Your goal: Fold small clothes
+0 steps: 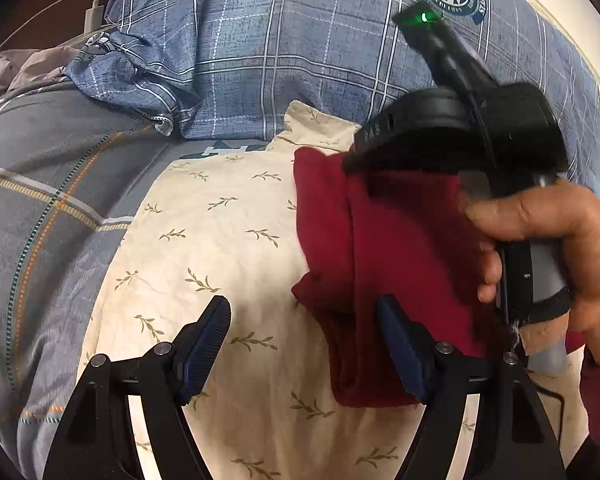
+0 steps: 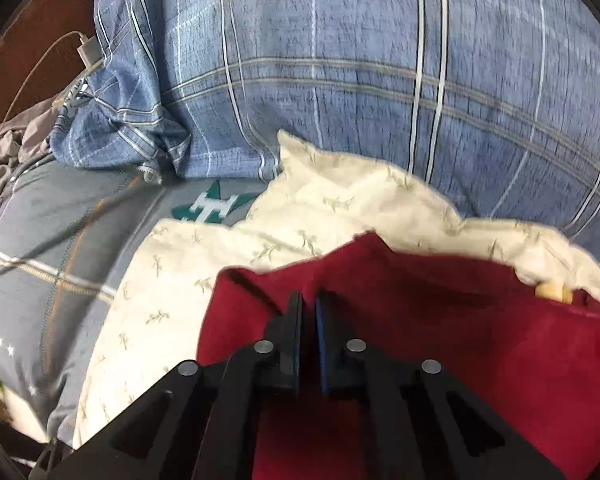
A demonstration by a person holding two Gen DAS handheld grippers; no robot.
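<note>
Covering most of both views, the blue plaid bedding (image 1: 260,40) mounds up at the back like a wall, and the grey plaid sheet (image 1: 52,200) runs off to the left; between them a cream leaf-print cloth (image 1: 220,240) is spread flat, apparently as the working surface for the folding. The dark red garment (image 1: 400,248) lies on the right part of that cloth, already doubled into a long narrow stack with a lengthwise crease, so I judge the fold is well along. The right gripper (image 2: 309,304), held in a hand (image 1: 560,240) at the right edge, points steeply down over the red fabric with its jaws pressed together; whether a fold of cloth is caught between the pads I cannot tell, since the view is blurred and the tips sit right at a ridge in the fabric. The left gripper (image 1: 304,344) hangs spread wide with nothing between its pads, its right finger over the garment's near left edge and its left finger over bare cream cloth, probably waiting to pin or take that edge. Open room lies to the left across the cream cloth; the bedding mound crowds the far side. Smallest, a white charger and cable (image 1: 92,14) rest at the far left, well apart from the work
</note>
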